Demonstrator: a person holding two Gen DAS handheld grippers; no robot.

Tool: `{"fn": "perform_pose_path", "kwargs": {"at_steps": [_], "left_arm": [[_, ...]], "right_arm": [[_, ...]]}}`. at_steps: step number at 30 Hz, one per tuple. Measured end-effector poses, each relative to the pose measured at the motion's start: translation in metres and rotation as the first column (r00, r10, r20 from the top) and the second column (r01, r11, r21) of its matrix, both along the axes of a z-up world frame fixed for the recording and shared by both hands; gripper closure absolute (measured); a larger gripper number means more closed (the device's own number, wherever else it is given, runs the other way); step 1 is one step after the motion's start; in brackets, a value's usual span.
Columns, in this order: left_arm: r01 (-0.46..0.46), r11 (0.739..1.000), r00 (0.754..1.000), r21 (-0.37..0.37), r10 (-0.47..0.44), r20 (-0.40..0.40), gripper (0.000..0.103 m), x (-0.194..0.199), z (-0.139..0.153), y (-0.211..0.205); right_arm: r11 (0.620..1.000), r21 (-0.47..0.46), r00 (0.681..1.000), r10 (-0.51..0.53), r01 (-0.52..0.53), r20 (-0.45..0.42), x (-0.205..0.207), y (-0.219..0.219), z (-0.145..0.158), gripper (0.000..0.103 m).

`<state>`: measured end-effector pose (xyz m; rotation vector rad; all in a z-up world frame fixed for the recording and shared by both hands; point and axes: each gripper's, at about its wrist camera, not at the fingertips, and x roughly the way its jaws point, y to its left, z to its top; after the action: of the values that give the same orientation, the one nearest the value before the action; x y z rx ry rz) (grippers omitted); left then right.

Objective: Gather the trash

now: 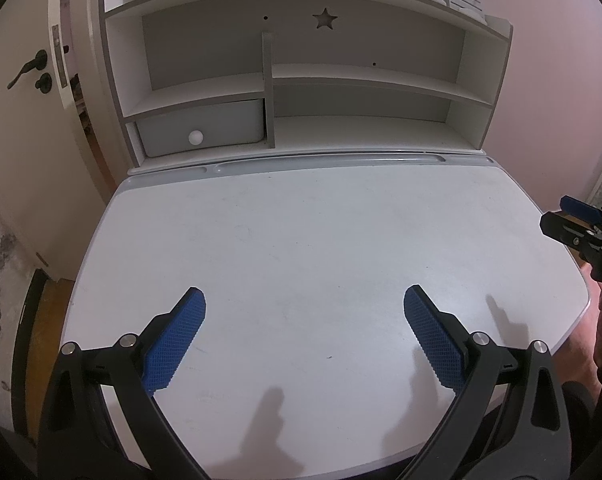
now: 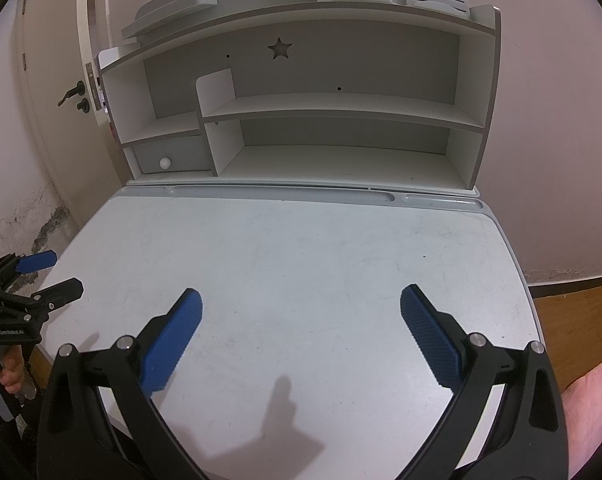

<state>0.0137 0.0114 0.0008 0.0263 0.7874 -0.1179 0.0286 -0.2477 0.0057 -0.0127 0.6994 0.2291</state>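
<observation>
Both grippers are basically parked over the near edge of the surface (image 1: 301, 240). Left gripper (image 1: 304, 340) has its blue pads (image 1: 175, 340) spread wide with nothing between them, just bare white top underneath. Same deal with the right gripper (image 2: 301, 338): jaws wide apart, holding nothing. You can catch each one from the other's camera too, the right gripper poking in at the far right edge of the left view, and the left one at the far left of the right view with a hand (image 2: 5, 372) wrapped around its handle.

As for the trash, I honestly can't spot any in either view. At the back there's a white shelf unit (image 1: 301, 92) with a star cutout (image 1: 325, 19) and a little drawer (image 1: 201, 128) with a round knob, lower left compartment. Door (image 1: 21, 100) with a dark handle off to the left.
</observation>
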Motion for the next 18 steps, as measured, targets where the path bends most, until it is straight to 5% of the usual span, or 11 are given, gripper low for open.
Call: {"fn": "perform_pose_path", "kwargs": {"at_steps": [18], "left_arm": [[0.004,1.0,1.0,-0.001,-0.004,0.002,0.007,-0.0048,0.0015,-0.0031]], "right_arm": [[1.0,-0.002,1.0,0.001,-0.001,0.005,-0.0001,-0.0006,-0.0003,0.007]]}}
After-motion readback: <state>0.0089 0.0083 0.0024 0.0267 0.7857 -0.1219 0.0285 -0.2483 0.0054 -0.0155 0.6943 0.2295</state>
